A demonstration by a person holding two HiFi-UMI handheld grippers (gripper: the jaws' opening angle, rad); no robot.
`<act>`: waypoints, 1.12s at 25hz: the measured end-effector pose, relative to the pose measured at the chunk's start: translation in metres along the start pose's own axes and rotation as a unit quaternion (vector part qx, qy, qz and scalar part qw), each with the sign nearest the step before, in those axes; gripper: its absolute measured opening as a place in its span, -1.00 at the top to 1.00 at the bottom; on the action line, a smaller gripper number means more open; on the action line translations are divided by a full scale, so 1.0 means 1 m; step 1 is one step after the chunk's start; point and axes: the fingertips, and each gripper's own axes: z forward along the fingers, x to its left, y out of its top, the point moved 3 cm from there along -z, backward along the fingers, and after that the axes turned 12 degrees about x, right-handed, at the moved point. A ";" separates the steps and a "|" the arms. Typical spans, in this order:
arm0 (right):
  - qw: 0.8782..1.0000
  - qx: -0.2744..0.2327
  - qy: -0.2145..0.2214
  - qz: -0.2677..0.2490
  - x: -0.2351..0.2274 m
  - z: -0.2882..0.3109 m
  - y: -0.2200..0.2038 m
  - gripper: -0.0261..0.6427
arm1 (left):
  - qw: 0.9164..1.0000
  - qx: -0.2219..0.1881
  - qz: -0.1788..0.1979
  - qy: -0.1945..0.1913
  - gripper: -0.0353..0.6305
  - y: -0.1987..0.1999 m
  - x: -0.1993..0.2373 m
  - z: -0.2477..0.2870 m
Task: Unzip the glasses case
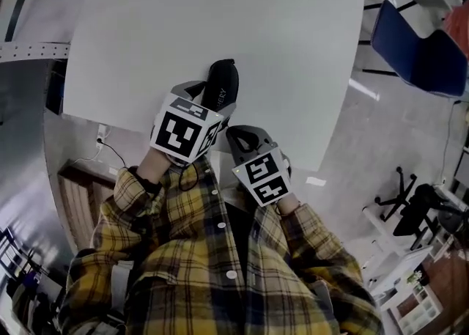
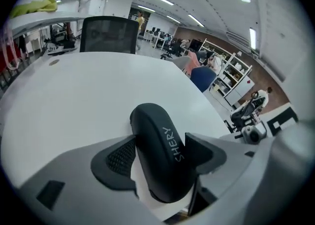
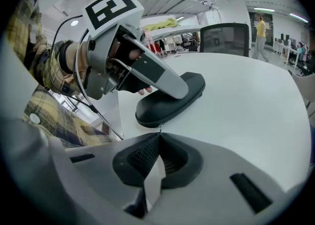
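Observation:
A black glasses case (image 1: 220,86) lies on the white table (image 1: 220,18) near its front edge, lettered side up. My left gripper (image 1: 211,106) is shut on the case across its width; in the left gripper view the pads (image 2: 119,158) press both sides of the case (image 2: 156,140). My right gripper (image 1: 239,135) sits just right of it at the case's near end. In the right gripper view its jaws are shut, and a thin metal zipper pull (image 3: 159,128) is pinched at their tips, just below the case (image 3: 170,102). The zipper line looks shut.
The table's front edge runs just under both grippers, with floor beyond. A blue chair (image 1: 414,51) stands to the right of the table. A black office chair (image 2: 109,34) is at the table's far side. White shelving (image 1: 410,297) stands at lower right.

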 end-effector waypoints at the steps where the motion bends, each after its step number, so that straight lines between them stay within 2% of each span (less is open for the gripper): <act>1: 1.000 0.001 -0.001 -0.006 0.002 0.002 0.001 0.93 | 1.000 -0.004 -0.001 -0.001 -0.08 -0.001 0.002 0.000; 6: 0.999 -0.001 -0.014 -0.037 -0.004 0.000 0.004 0.93 | 1.000 -0.023 0.017 -0.009 -0.07 -0.001 0.002 -0.002; 10: 0.996 0.012 -0.029 -0.086 -0.012 -0.004 0.007 0.93 | 0.999 -0.015 0.033 -0.015 -0.07 0.000 0.001 -0.001; 16: 0.992 0.015 -0.041 -0.115 -0.036 -0.005 0.017 0.93 | 0.998 -0.003 0.060 -0.016 -0.07 -0.002 -0.002 0.002; 28: 0.989 0.009 -0.031 -0.144 -0.078 -0.007 0.046 0.93 | 0.998 0.004 0.053 -0.038 -0.06 -0.002 0.001 0.001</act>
